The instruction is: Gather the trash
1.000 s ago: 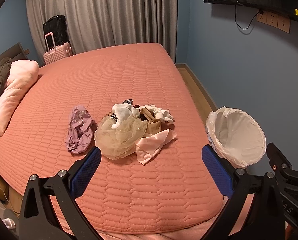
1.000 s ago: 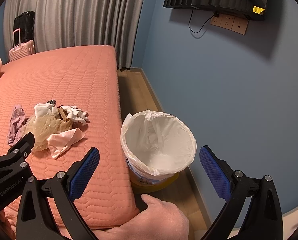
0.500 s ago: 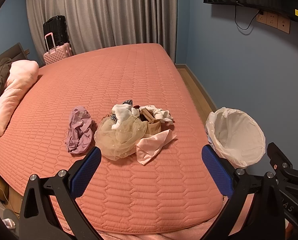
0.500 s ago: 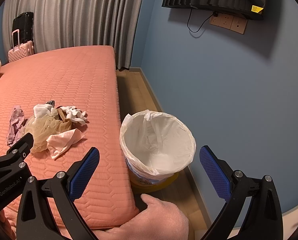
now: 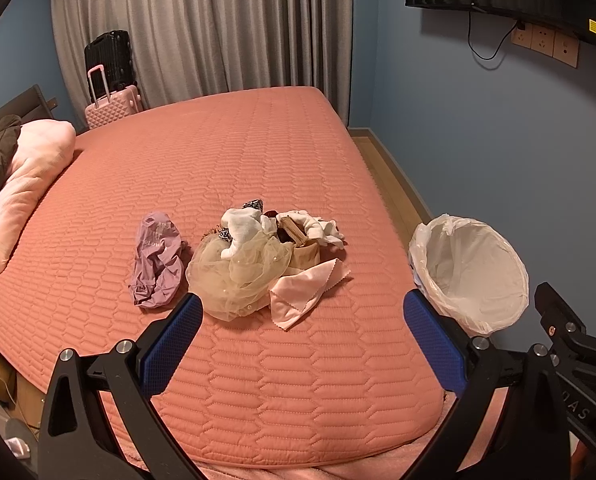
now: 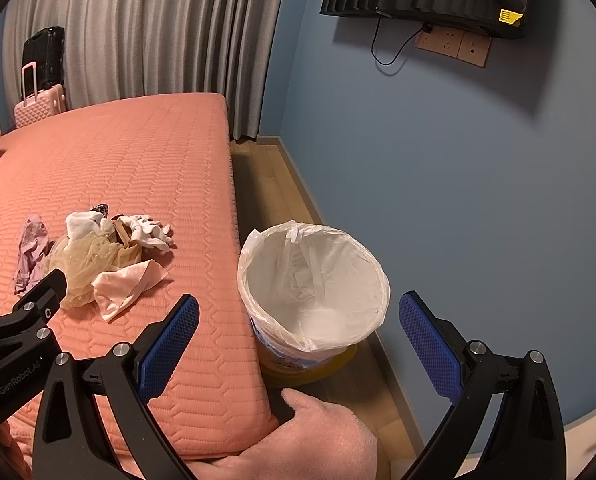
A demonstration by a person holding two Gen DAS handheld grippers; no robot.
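A heap of trash [image 5: 257, 256] lies on the salmon quilted bed [image 5: 217, 168]: beige netting, white cloths, a brown paper piece and a pink cloth [image 5: 304, 290]. A crumpled purple bag [image 5: 157, 258] lies just left of it. The same heap [image 6: 101, 256] shows at the left of the right wrist view. A bin lined with a white bag [image 6: 314, 292] stands on the floor beside the bed; it also appears as the bin [image 5: 472, 272] at the right. My left gripper [image 5: 302, 338] hangs open short of the heap. My right gripper [image 6: 298, 338] is open above the bin's near side, holding nothing.
A pink pillow [image 5: 25, 184] and dark clothing lie at the bed's left end. A pink suitcase [image 5: 111, 106] with a black case on it stands by grey curtains. A blue wall with sockets [image 6: 452, 46] and a dark screen runs close behind the bin. Pink fleece [image 6: 318, 436] shows below.
Almost nothing has moved. The right wrist view has drifted slightly, with the bin a little further left in frame. Both grippers stay open.
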